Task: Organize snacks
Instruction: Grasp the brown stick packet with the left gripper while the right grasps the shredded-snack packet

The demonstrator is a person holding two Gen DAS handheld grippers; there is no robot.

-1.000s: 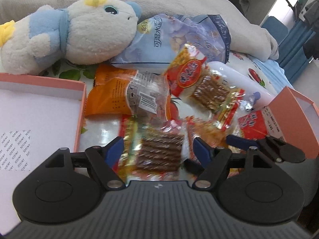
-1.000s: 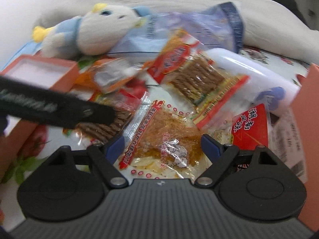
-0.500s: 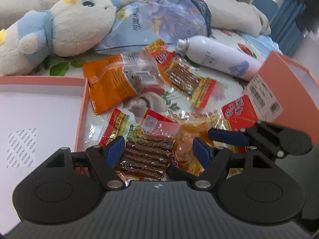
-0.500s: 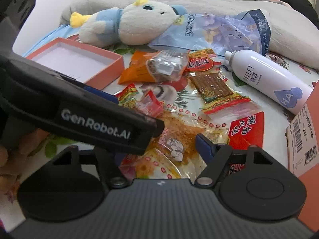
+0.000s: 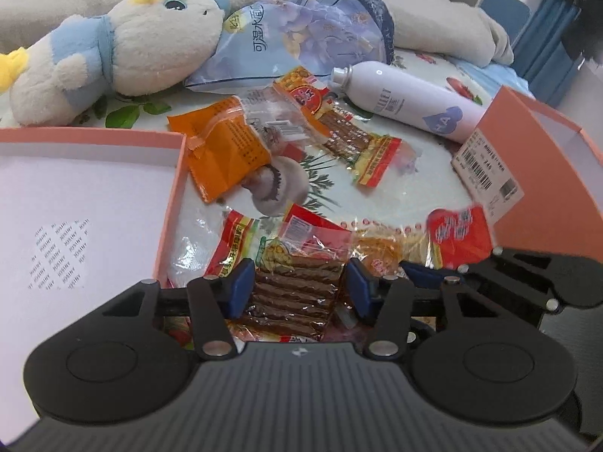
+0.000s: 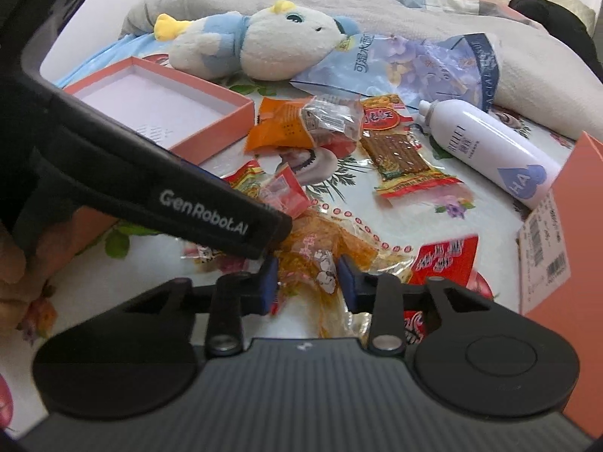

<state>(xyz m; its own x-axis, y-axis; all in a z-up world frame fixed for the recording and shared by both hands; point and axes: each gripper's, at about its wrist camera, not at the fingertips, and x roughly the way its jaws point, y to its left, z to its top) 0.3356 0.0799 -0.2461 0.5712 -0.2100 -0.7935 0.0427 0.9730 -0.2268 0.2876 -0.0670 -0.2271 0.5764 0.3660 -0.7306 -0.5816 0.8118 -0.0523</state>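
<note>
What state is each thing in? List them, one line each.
left gripper: jaws just closing, pressed on the brown-stick snack pack
right gripper: jaws just closing, pinching the orange shredded snack pack
pink box: open, nothing in it
white spray bottle: lying on its side
orange wrapped snack: sealed, flat on the bedsheet
plush toy: lying on its side

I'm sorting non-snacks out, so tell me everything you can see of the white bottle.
The bottle is a smooth white spray can, seemingly metal or plastic, with a narrow nozzle end, grey lettering and a blue heart mark. It lies on its side on the floral sheet, nozzle toward the blue pack, base by the orange box. No tool touches it.
</note>
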